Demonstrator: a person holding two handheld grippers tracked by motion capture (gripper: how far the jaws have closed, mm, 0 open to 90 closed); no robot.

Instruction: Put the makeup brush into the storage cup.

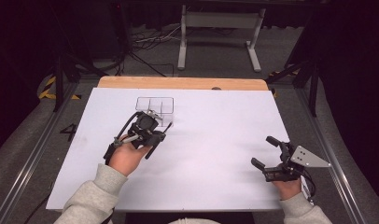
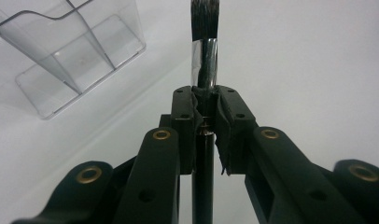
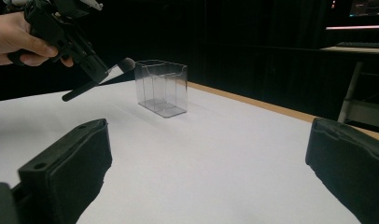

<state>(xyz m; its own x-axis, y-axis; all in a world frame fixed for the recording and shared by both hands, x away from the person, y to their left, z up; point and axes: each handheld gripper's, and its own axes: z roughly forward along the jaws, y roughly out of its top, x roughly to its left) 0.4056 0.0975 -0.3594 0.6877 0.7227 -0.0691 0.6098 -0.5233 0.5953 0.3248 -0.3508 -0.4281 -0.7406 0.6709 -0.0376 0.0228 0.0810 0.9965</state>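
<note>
A brush (image 2: 205, 51) with a black handle, silver ferrule and dark bristles is clamped between the jaws of my left gripper (image 2: 205, 100). In the high view the left gripper (image 1: 157, 136) hovers just in front of a clear plastic organizer (image 1: 155, 108) with several compartments, and the brush (image 1: 152, 148) slants toward it. The organizer (image 2: 71, 51) stands empty at the upper left of the left gripper view. My right gripper (image 1: 266, 151) rests open at the table's right side with nothing between its jaws. In the right gripper view (image 3: 208, 140) the organizer (image 3: 162, 88) and the held brush (image 3: 80, 91) are ahead.
A white sheet (image 1: 215, 140) covers the table, with a wooden edge (image 1: 178, 83) at the far side. Beyond it are a dark floor, cables and a white stand leg (image 1: 182, 46). A metal rail (image 1: 337, 172) runs along the right.
</note>
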